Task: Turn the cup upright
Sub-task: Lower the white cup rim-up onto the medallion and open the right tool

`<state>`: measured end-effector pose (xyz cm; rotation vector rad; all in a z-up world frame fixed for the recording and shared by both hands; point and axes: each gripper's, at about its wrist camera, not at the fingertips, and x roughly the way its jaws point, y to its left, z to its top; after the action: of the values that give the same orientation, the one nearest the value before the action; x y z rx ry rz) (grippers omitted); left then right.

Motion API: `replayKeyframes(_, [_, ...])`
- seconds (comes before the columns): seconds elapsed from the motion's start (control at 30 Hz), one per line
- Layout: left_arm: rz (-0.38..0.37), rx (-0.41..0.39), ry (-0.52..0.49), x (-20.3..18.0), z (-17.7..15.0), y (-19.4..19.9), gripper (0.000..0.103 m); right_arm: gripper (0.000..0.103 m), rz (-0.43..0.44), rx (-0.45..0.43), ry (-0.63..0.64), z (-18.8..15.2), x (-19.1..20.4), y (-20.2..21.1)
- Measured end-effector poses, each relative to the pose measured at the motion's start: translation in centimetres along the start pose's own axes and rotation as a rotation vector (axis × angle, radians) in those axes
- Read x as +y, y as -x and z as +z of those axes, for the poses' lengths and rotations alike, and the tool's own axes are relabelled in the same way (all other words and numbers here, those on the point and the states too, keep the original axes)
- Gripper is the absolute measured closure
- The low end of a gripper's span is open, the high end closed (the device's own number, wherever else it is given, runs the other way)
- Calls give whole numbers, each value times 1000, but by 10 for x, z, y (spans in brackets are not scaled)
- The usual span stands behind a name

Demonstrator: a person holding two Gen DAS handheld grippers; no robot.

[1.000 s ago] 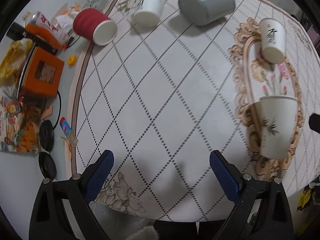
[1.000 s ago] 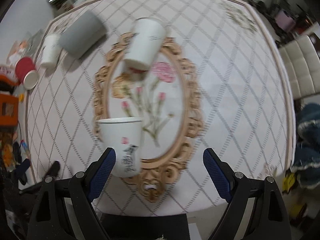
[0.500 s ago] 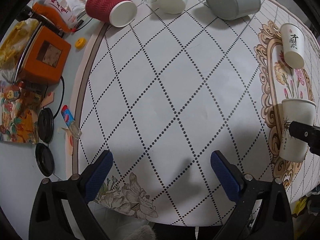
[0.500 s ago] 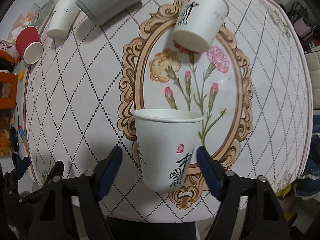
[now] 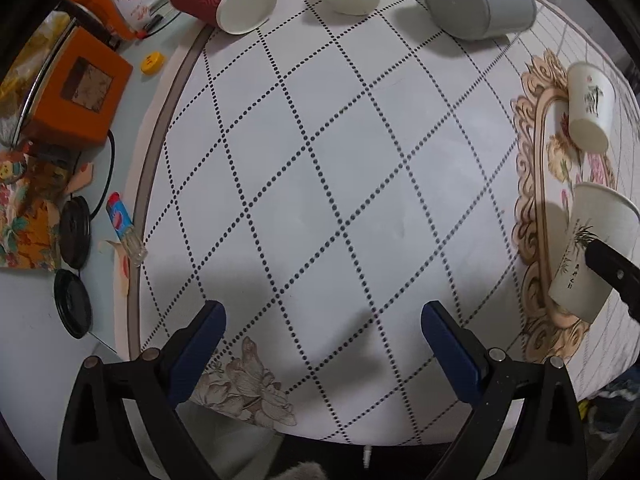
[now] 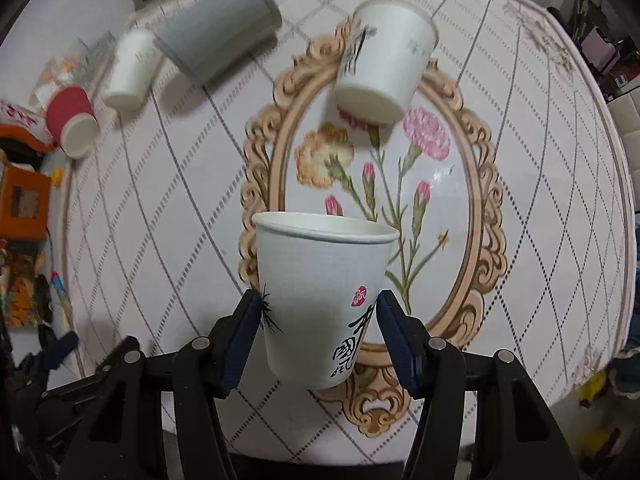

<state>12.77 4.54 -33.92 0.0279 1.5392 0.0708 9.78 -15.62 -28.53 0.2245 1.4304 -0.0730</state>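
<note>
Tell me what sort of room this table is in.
Likely a home dining room. A round table wears a floral printed cloth, padded chairs stand at its edge, and household clutter such as an orange box sits beside the paper cups.

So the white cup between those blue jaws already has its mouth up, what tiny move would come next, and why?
Probably lower it gently onto the tablecloth. The right gripper has its jaws closed on the white cup, rim on top, but tilted, and whether its base touches the cloth can't be told. The left gripper is open, holding nothing.
</note>
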Motion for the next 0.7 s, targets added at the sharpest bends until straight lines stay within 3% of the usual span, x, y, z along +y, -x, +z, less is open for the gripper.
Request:
replayKeyframes(0.2, [-2,-18,35,0,25,-2,3,42,22,-266,13,5,4,7])
replayKeyframes(0.3, [9,-31,35,-3,36,-5,3,42,-10,-419,54,8,15,-4])
replayKeyframes(0.37, [16,-41,30,-4,41,-7,3,42,-37,-476,80,6,20,-12])
replayKeyframes(0.53, [21,-60,4,-6,44,-12,3,42,-74,-531,118,-14,28,-23])
replayKeyframes(0.7, [13,-84,-15,1,33,-11,3,40,-80,-503,116,-28,26,-22])
